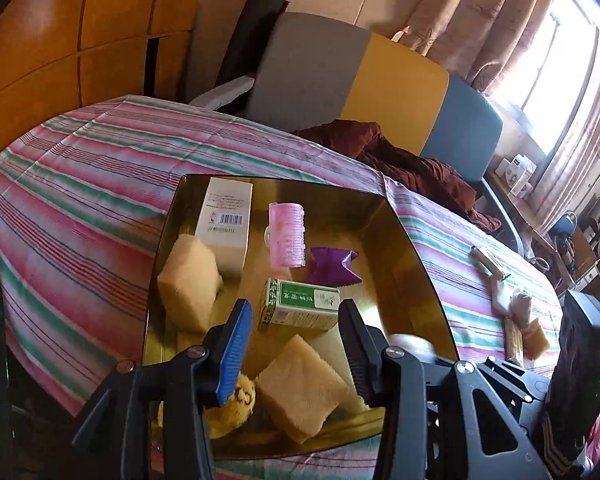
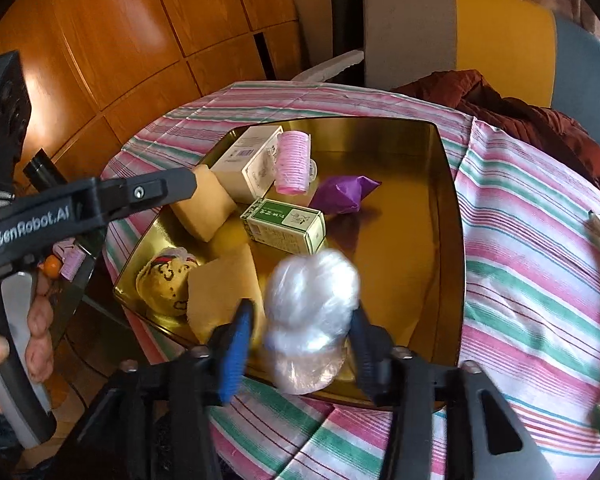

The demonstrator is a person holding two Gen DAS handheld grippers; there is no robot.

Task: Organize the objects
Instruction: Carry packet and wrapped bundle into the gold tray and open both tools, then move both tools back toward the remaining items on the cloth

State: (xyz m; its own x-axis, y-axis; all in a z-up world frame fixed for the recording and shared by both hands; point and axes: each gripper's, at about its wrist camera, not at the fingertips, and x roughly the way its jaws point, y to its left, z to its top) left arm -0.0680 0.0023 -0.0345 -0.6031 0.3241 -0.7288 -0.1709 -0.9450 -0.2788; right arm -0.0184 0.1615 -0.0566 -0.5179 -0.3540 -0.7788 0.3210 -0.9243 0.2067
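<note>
Wood-panelled room with a sofa along the far side; inspected on a counter [image 1: 80, 200] draped in a pink, green and white striped cloth.

Largest item on the counter: gold tray [image 1: 404, 232], set centrally. Already loaded with a white box [image 1: 226, 224], two tan sponges, a green box [image 1: 300, 304], a pink hair roller [image 1: 287, 236], a purple wrapper [image 1: 332, 266] and a yellow pouch [image 2: 166, 284].

Left gripper [image 1: 296, 306]: jaws apart, nothing between them, poised over the near-left part of the tray and pointing down toward the green box.

Right gripper [image 2: 302, 308]: jaws apart over the near rim of the tray. White plastic-wrapped bundle [image 2: 312, 300] between them, blurred, with a clear gap on the blue-pad side. Not judged clamped; whether the bundle touches the tray floor cannot be told.

Outside the tray, on bare cloth well to its right: slim packet [image 1: 490, 260], long axis running roughly parallel to the tray's right edge, then small pale bits [image 1: 508, 300] and a small tan block [image 1: 538, 340] just beside it.

Judgement: bundle as good as delivered; remaining work lies with that right-hand cluster. Nearer to the right gripper by a wide margin, with the tray between it and the left one. For the slim packet, likely to need jaws set across its length, not along it.
</note>
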